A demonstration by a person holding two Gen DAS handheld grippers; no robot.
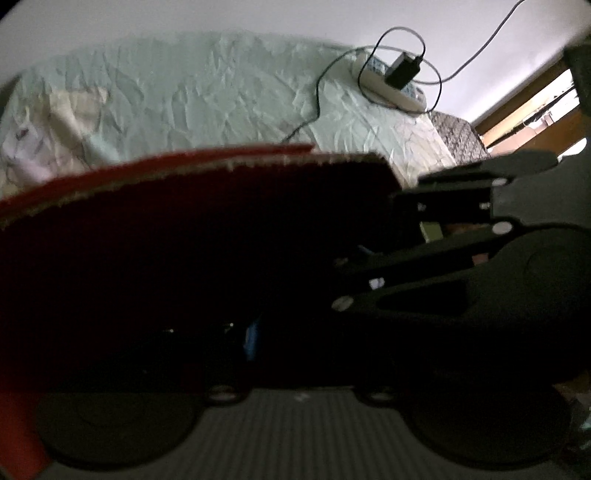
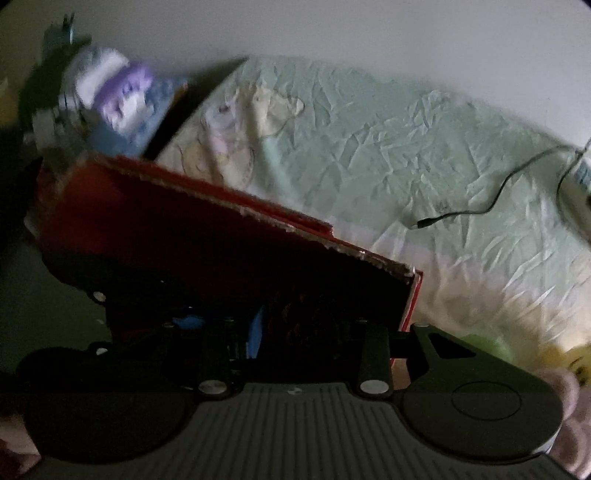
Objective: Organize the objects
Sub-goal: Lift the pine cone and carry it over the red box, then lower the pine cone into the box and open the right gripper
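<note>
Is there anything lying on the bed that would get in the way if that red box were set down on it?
Mostly no. The red box is up off the green bedsheet, which lies largely bare. Only a thin black cable trails across the sheet toward a white power strip with a black adapter at one side.

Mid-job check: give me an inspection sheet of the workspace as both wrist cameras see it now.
Surface: wrinkled pale green bedsheet.
Job's things: red cardboard box, lifted, tilted.
Clutter: blurred blue-and-purple bundle, top left in the right view.
Grippers: left tool and right tool both at the box; grip hidden in shadow.
Cables: thin black cable, loose plug; white power strip with black adapter.
Surroundings: white wall.
</note>
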